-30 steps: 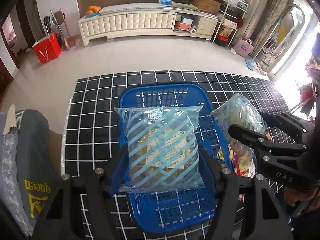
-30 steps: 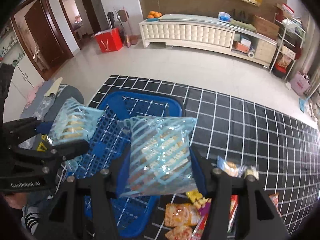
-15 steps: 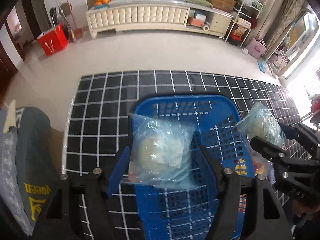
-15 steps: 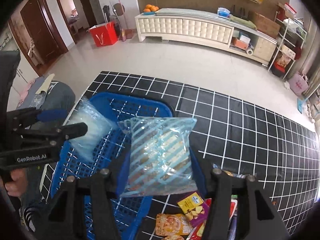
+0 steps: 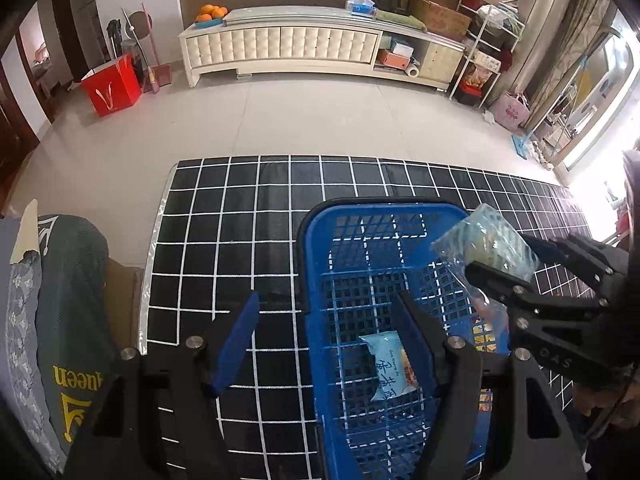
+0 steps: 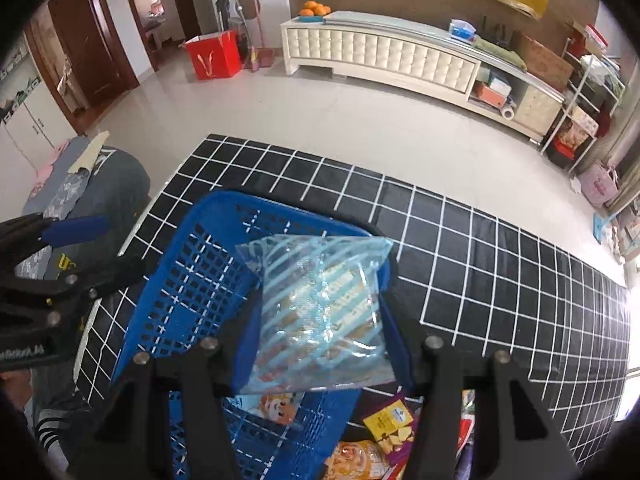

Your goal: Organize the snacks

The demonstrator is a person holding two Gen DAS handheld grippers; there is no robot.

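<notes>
Over a blue plastic lattice basket [image 5: 320,264] on a black grid-patterned mat [image 5: 240,216], the left gripper [image 5: 326,332] hangs spread and empty. A pale-blue snack packet [image 5: 390,364] lies inside the basket. The right gripper [image 6: 320,316] clamps a clear, blue-striped snack bag [image 6: 320,312] above the basket's rim.

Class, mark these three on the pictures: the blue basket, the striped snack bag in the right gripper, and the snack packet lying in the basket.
blue basket [image 5: 308,280], left wrist view, left rim.
striped snack bag [image 6: 320,312], right wrist view, middle of the wrapper.
snack packet [image 5: 390,364], left wrist view, printed front.
</notes>
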